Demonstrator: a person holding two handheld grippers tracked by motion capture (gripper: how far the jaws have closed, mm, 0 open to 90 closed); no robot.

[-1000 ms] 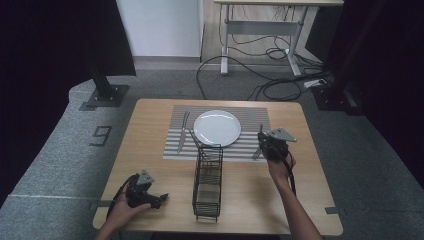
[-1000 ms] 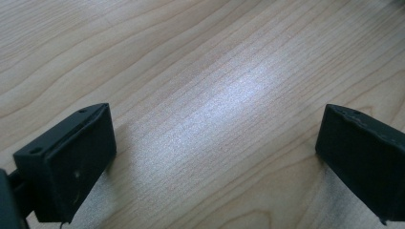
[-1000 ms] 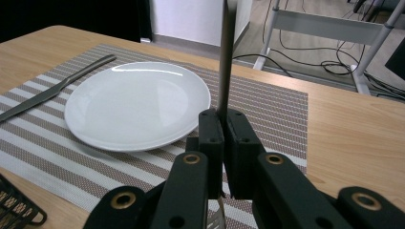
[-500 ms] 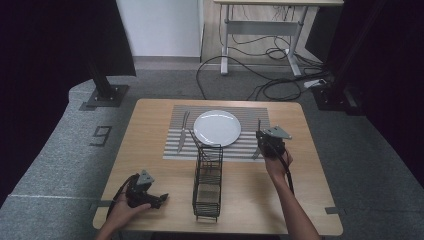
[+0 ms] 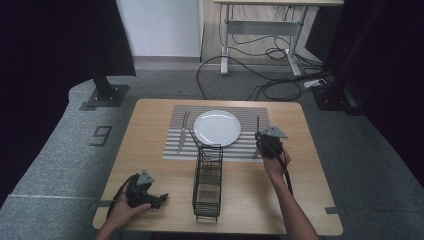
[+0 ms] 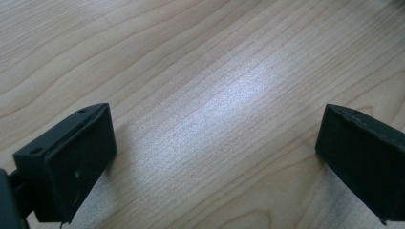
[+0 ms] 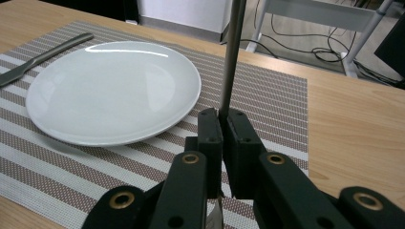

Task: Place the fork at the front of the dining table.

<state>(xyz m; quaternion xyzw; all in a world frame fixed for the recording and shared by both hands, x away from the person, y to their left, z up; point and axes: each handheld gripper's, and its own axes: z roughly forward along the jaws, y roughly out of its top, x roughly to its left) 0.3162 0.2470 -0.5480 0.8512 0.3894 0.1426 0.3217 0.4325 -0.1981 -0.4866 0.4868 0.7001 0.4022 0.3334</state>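
Slim metal utensil (image 7: 231, 57), upright beside the white plate (image 7: 112, 90), pinched between right tongs (image 7: 223, 125).

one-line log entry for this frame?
left gripper: open, on table | right gripper: shut on utensil handle, beside plate

White plate (image 5: 217, 128) on brown-and-cream striped placemat (image 5: 250, 145); black wire rack (image 5: 208, 182).

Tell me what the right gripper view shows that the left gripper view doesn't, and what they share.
The right gripper view has the white plate, the striped placemat, a knife, and the right gripper shut on a thin metal utensil handle. The left gripper view has the left gripper open, nothing between its jaws. Both share the wooden table.
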